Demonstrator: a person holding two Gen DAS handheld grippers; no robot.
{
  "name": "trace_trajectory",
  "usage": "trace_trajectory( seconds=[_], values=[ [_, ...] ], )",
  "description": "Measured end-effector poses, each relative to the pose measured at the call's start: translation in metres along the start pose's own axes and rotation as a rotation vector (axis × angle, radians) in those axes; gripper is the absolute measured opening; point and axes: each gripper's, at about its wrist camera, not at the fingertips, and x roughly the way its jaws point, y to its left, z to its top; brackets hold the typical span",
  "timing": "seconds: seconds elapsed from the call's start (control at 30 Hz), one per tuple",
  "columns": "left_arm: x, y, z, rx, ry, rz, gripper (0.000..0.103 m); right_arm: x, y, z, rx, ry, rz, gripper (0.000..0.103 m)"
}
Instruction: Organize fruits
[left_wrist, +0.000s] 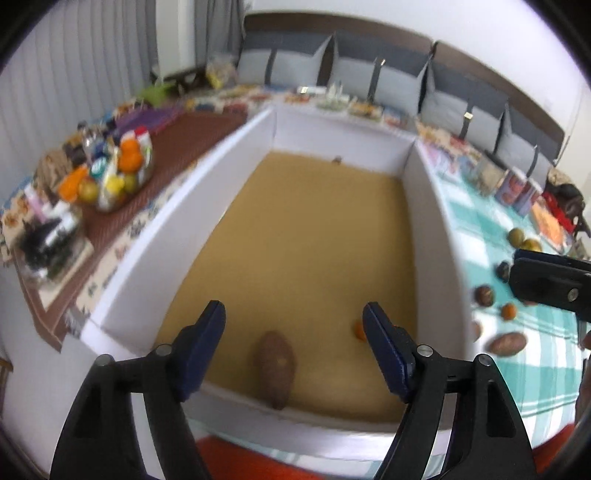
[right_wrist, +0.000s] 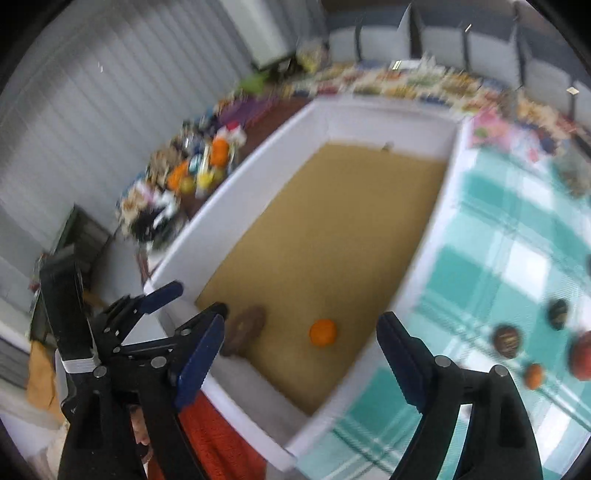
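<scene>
A white box (left_wrist: 236, 177) with a tan floor holds a brown sweet potato (left_wrist: 275, 365) and a small orange (left_wrist: 357, 329) near its front wall. My left gripper (left_wrist: 293, 350) is open and empty above the sweet potato. In the right wrist view the same box (right_wrist: 236, 206) shows the orange (right_wrist: 322, 332) and the sweet potato (right_wrist: 245, 328). My right gripper (right_wrist: 299, 365) is open and empty above the box's near corner. Several fruits lie on the checked cloth to the right: a sweet potato (left_wrist: 508, 343), a small orange (left_wrist: 508, 311) and dark round fruits (right_wrist: 506, 340).
A teal checked cloth (left_wrist: 517, 376) covers the table right of the box. A bowl of fruit and packets (left_wrist: 114, 177) stands on a brown mat at the left. Cans (left_wrist: 515, 190) and clutter line the back. Cushions (left_wrist: 369, 70) stand behind.
</scene>
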Motion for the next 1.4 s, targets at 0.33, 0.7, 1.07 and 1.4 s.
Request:
trace_trajectory(
  seconds=[0.33, 0.7, 1.07, 1.4],
  values=[
    [-0.004, -0.123, -0.025, 0.337, -0.13, -0.218, 0.087, -0.088, -0.191, -0.196, 0.175, -0.065, -0.506, 0.1],
    [0.027, -0.155, -0.058, 0.605, -0.068, 0.025, 0.087, -0.107, -0.241, -0.267, 0.331, -0.105, -0.609, 0.1],
    [-0.048, -0.168, -0.074, 0.355, -0.242, -0.141, 0.096, -0.093, -0.229, -0.279, 0.271, -0.092, -0.644, 0.1],
    [0.04, -0.201, -0.147, 0.146, 0.124, -0.298, 0.096, -0.086, -0.219, -0.288, 0.233, -0.094, -0.649, 0.103]
  ],
)
